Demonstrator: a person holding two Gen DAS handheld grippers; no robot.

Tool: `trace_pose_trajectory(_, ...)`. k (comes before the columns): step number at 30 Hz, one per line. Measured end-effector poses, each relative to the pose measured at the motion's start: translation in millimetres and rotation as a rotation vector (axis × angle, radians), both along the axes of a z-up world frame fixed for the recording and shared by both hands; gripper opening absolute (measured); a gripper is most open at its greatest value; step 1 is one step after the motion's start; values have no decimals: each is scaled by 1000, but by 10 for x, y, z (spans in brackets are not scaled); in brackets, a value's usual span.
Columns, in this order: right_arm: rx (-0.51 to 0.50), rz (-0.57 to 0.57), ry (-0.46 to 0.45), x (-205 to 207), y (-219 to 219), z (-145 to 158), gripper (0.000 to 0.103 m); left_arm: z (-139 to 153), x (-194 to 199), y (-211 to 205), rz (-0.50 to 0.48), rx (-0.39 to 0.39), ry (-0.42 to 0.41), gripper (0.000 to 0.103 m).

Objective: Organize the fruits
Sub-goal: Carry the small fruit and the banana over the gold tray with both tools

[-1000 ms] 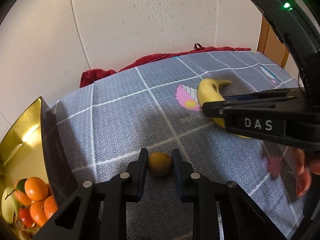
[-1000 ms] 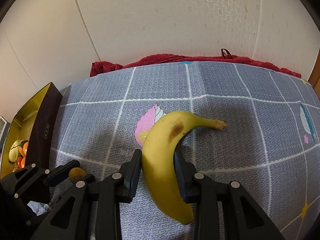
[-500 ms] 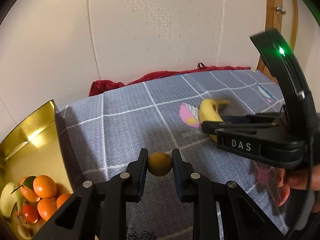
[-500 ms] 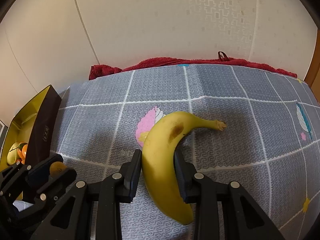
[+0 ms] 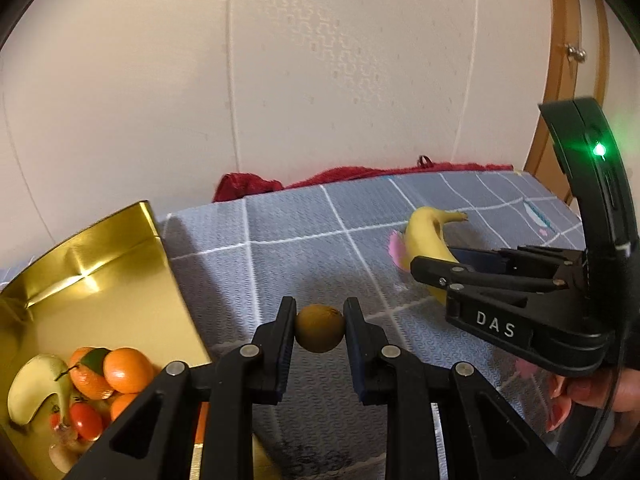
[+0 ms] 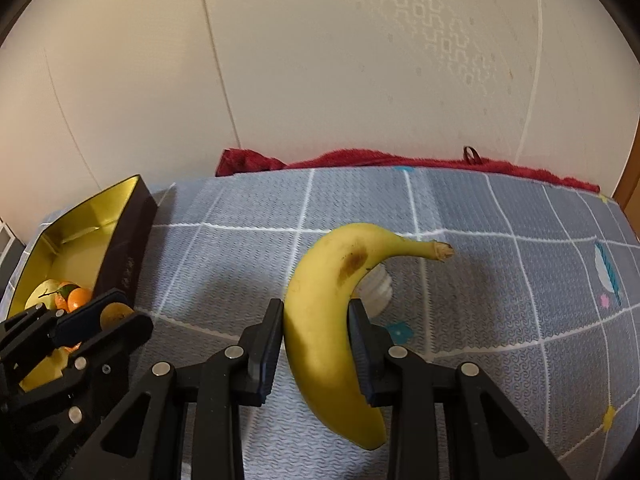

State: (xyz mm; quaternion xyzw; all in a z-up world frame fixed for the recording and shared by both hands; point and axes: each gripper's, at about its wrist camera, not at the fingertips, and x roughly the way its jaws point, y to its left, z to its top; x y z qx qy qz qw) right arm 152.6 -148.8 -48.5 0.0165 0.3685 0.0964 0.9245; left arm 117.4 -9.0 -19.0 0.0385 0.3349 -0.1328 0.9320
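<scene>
My left gripper [image 5: 320, 326] is shut on a small round brown fruit [image 5: 319, 328], held above the grey quilted cloth [image 5: 280, 248]. The same brown fruit [image 6: 114, 314] shows in the right wrist view, near the box. My right gripper [image 6: 316, 328] is shut on a yellow banana [image 6: 332, 320] with a brown bruise, lifted off the cloth, stem pointing right. From the left wrist view the right gripper [image 5: 436, 264] and the banana [image 5: 428, 236] are at the right. A gold-lined box [image 5: 92, 264] at the left holds oranges [image 5: 124, 368], a pale banana and small red fruits.
The box [image 6: 128, 220] has a dark outer wall and sits at the cloth's left edge. A red towel [image 6: 360, 160] lies along the back by the white wall. A wooden frame [image 5: 560, 80] stands at the right. A hand [image 5: 592, 396] holds the right gripper.
Both grippers rose. The brown fruit came up off the cloth in the left gripper and moved toward the box. The banana lifted in the right gripper, uncovering the pink print beneath.
</scene>
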Motion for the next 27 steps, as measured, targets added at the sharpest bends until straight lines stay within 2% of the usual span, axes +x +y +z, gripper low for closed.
trace_pose_trajectory(8, -23, 24, -54, -67, 186, 125, 32, 104, -23, 329, 58, -49, -16, 24)
trace_pose_trajectory(27, -8, 134, -139, -182, 710, 355, 32, 182, -124, 1041, 192, -76, -47, 24)
